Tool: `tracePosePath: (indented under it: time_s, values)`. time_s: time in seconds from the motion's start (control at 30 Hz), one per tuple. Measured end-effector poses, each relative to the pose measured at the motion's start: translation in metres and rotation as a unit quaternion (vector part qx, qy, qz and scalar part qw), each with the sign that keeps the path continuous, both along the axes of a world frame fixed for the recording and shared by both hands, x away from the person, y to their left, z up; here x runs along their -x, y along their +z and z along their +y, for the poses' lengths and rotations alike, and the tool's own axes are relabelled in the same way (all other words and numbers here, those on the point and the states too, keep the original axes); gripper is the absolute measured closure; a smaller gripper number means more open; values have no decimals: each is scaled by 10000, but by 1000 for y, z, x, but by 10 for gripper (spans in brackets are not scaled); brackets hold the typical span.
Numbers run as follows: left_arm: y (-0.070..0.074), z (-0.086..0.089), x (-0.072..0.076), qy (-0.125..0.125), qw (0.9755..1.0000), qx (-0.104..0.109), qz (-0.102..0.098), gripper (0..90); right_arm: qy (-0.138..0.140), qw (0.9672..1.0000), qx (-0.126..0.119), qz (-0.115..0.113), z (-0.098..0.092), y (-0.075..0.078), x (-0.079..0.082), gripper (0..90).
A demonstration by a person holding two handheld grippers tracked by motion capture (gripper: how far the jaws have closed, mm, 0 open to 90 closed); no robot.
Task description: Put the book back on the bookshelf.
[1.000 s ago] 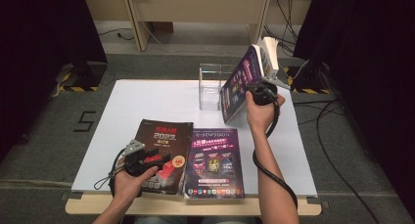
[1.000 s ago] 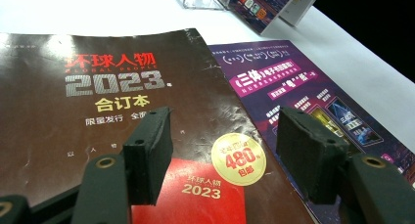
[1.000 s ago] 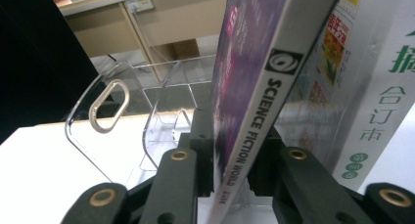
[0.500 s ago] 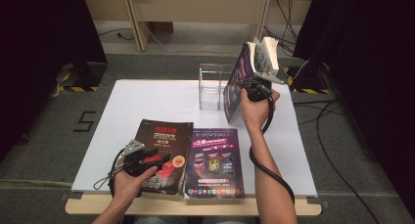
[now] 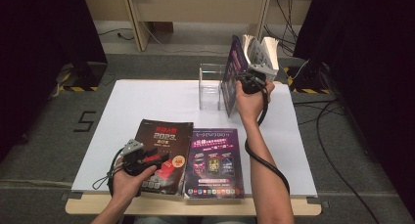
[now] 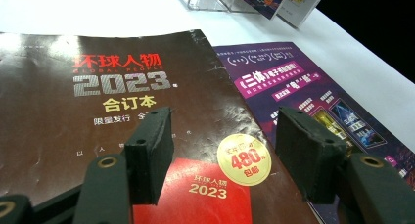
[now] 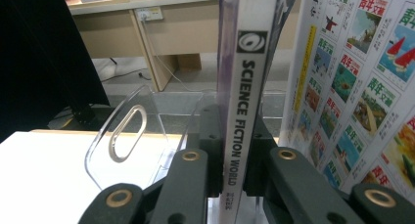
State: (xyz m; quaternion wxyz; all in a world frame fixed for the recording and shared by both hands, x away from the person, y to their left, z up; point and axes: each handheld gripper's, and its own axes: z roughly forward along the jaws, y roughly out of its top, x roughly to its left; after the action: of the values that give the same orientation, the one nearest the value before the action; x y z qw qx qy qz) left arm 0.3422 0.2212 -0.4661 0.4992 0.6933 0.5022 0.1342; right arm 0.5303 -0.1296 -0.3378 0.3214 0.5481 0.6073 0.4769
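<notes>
Science Fiction World magazine (image 5: pixel 230 79) stands upright near the counter's (image 5: pixel 147 97) far edge beside my clear holder (image 5: pixel 210 87), clamped by my right tool (image 5: pixel 249 79). Left tool (image 6: pixel 220 150) gapes over the 2023 volume (image 6: pixel 98 87). Right gripper view: jaws have just closed, pinching the spine (image 7: pixel 242 101).

Right tool (image 5: pixel 248 80) raised, jaws clamped tight; left tool (image 5: pixel 155 158) low, jaws spread wide.

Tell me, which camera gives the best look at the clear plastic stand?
The right gripper view: the stand is close there, with its curved wall and oval cut-out plain, though the held magazine hides part of it. The high view shows the whole stand, but small. The left gripper view catches just a corner.
</notes>
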Motion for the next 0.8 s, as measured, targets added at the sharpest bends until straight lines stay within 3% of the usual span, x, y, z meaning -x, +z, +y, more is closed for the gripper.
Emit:
tracePosePath:
  time_s: [0.23, 0.8]
  values:
    - [-1, -1, 0, -11, 10000, -9, 11, 385, -162, 9999, 23, -15, -4, -9, -6, 830]
    - [-2, -4, 1, -60, 10000, -15, 18, 386, -448, 9989, 118, -72, -13, -16, -3, 811]
